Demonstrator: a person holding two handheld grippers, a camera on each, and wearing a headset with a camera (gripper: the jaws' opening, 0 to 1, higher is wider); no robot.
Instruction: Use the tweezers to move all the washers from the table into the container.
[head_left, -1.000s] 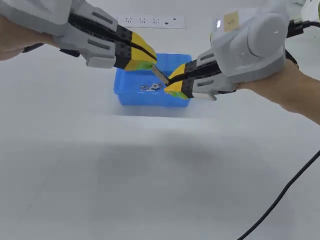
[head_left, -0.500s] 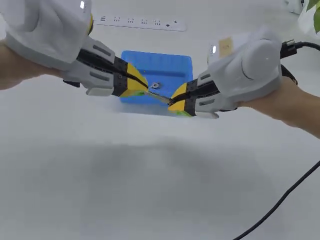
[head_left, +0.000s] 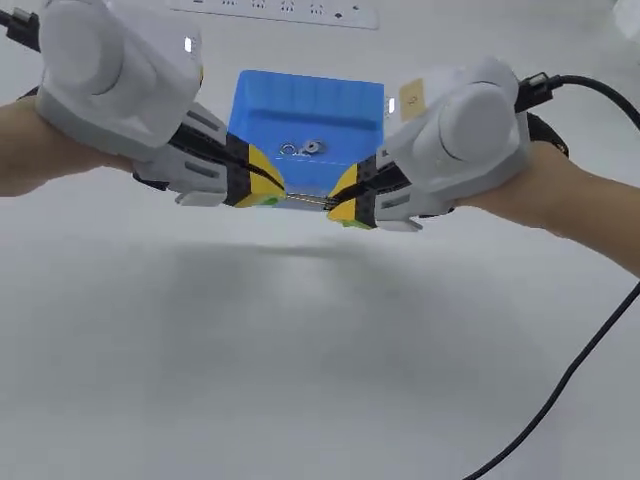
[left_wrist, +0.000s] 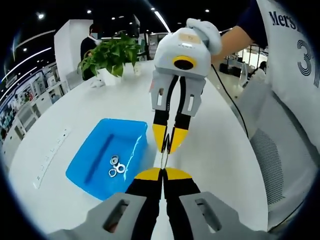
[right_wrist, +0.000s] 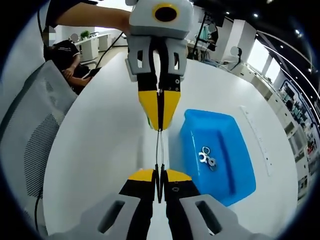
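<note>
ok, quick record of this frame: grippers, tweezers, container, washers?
left gripper: shut on one end of the tweezers
right gripper: shut on the other end, facing the left gripper
tweezers: held between the two grippers, on the near side of the container
container: blue, open top, on the white table
washers: small cluster on the container floor
</note>
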